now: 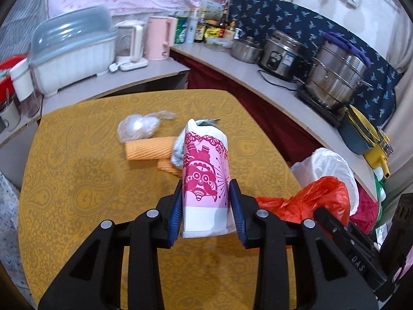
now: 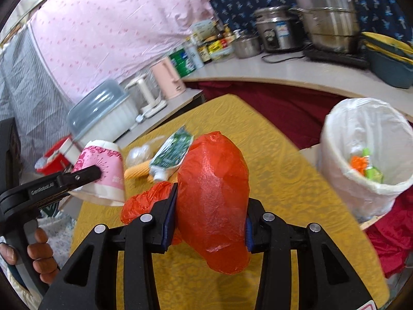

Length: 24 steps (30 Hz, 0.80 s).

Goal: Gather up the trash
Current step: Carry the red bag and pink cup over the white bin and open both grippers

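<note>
My left gripper [image 1: 206,183] is shut on a pink-and-white paper cup [image 1: 204,170], held on its side above the yellow table [image 1: 77,193]. The right wrist view shows the same cup [image 2: 103,165] in the air at the left. A crumpled red plastic bag [image 2: 214,193] bulges up between the pads of my right gripper [image 2: 210,206], which is shut on it. On the table lie a clear plastic wad [image 1: 139,126], an orange ribbed roll [image 1: 149,148] and a green toothpaste tube [image 2: 171,152]. The bin with a white liner [image 2: 366,155] stands off the table's right edge, holding some trash.
A counter [image 1: 258,77] curves behind the table with steel pots [image 1: 338,77], a rice cooker [image 1: 281,54], bottles and a pink kettle [image 1: 158,38]. A covered dish box [image 1: 72,49] stands at the left. A hand [image 2: 38,255] grips the left gripper's handle. Red cloth [image 2: 392,232] lies below the bin.
</note>
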### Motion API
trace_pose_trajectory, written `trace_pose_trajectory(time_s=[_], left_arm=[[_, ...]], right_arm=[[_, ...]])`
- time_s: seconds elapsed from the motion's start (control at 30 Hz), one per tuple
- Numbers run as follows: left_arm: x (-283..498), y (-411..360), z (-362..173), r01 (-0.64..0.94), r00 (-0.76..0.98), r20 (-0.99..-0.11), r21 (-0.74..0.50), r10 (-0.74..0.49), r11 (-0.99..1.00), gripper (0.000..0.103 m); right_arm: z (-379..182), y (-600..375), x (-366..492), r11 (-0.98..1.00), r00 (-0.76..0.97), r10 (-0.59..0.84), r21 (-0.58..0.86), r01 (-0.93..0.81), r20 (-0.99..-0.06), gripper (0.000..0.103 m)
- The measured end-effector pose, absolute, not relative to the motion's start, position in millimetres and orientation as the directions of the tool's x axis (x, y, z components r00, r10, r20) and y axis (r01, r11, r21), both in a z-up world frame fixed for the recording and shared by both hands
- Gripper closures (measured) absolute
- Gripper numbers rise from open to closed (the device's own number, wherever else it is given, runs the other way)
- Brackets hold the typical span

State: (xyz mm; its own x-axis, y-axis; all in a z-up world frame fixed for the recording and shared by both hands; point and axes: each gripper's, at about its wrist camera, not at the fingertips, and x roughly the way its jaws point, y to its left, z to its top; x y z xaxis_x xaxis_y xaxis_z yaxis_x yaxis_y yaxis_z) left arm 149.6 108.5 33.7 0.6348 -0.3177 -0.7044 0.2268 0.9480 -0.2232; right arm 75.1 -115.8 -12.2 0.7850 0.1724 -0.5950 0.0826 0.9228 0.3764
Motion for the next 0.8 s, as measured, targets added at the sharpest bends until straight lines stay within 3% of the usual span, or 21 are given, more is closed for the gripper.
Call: trace_pose_trajectory(time_s=[0.8], left_arm=[[104.8, -107.4, 54.6, 0.584, 0.504, -0.697, -0.159, -0.509, 0.796, 0.070]], right_arm=[[17.5, -316.6, -37.7, 0.782, 0.858, -0.200, 0.451, 0.431, -0.474, 0.064]])
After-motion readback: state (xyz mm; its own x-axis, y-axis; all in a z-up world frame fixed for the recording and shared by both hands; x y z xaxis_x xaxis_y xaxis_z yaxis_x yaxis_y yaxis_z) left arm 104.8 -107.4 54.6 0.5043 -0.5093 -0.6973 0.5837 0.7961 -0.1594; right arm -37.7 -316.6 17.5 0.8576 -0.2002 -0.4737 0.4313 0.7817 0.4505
